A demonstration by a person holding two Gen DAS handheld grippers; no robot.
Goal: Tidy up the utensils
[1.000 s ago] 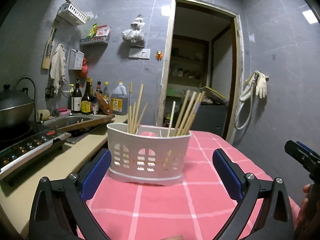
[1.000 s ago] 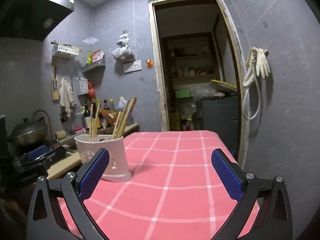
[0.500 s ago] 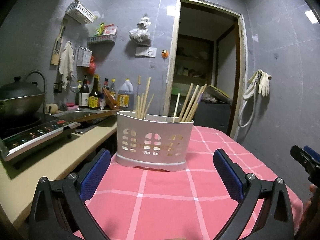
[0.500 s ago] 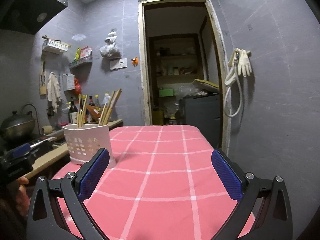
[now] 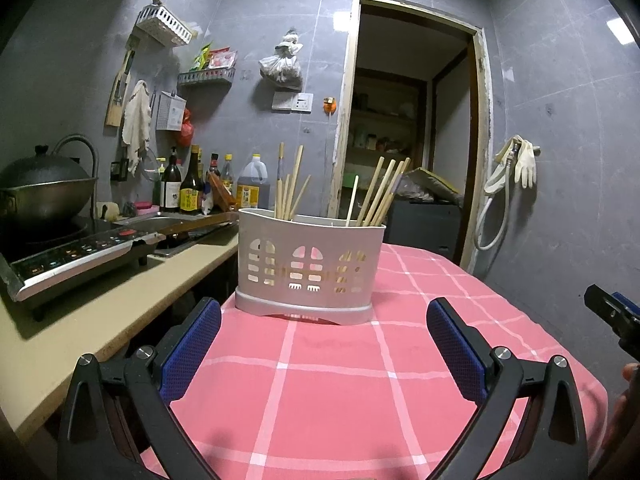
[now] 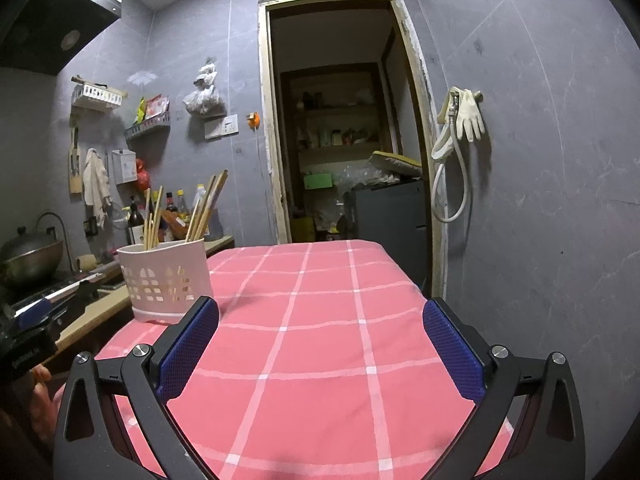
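1. Holder stands on the table near its counter-side edge, chopsticks inside; a nudge could tip it off.
2. Left gripper and right gripper gape empty; a careless reach could scatter the leaning sticks.

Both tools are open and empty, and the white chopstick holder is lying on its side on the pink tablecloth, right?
Not quite. The white chopstick holder stands upright on the pink tablecloth, chopsticks sticking up, as the left wrist view shows. The left tool and right tool are indeed open and empty.
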